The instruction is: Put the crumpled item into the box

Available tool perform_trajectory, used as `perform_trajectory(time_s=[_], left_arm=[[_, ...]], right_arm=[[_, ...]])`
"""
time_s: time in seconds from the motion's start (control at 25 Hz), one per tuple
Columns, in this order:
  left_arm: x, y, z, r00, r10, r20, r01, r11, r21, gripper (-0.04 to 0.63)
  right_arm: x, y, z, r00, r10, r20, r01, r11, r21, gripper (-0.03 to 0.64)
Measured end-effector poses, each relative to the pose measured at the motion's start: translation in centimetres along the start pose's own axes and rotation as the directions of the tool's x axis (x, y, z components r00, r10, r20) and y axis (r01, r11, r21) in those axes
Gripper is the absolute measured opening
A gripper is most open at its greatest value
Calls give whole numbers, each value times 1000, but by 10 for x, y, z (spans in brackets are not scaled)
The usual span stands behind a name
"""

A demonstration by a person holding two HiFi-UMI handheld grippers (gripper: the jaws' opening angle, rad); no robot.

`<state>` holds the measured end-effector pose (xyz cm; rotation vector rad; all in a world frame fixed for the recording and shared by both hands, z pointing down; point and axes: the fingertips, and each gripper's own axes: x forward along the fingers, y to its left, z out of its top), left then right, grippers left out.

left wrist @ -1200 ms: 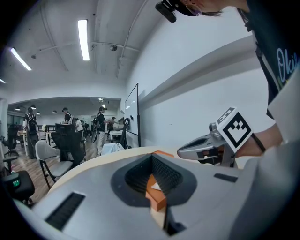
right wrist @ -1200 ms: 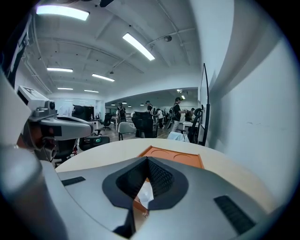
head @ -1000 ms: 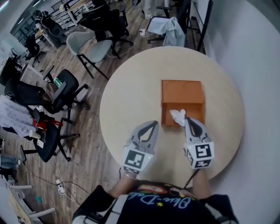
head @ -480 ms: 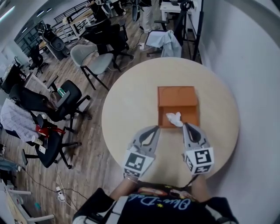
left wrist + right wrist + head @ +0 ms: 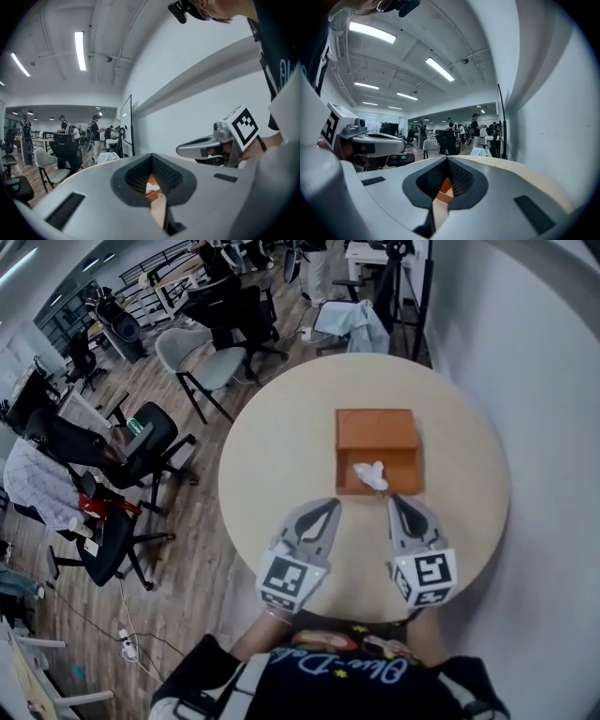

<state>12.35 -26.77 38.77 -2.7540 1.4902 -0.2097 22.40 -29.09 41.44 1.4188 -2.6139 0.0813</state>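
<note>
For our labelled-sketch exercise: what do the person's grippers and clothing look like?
The left gripper and right gripper are pale grey tapered shells with dark ribbed pads. Each carries a white cube with black square markers. The top is dark with light lettering.

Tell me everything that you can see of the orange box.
The box is orange, rectangular and open on top, with low walls; it looks like card or wood. It lies flat on the round table, near its middle. Its far half looks lighter, its near half shadowed. A crumpled white item lies inside the near half. Nothing else touches it.
</note>
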Motion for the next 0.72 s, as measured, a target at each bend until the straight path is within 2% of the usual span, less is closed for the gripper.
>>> perform_trajectory(time_s=[0.12, 0.4, 0.72], left_arm=[[-7, -4, -3, 1000, -3, -8, 3, 1000, 19, -8], [-15, -15, 3, 1000, -1, 9, 0, 1000, 14, -8], [-28, -18, -4, 1000, -5, -14, 6, 998, 65, -8]], right_arm=[[-7, 5, 1, 1000, 2, 5, -2, 1000, -7, 0], [-19, 9, 0, 1000, 8, 13, -8, 1000, -14, 0], [-31, 20, 3, 1000, 10, 9, -9, 1000, -8, 0]])
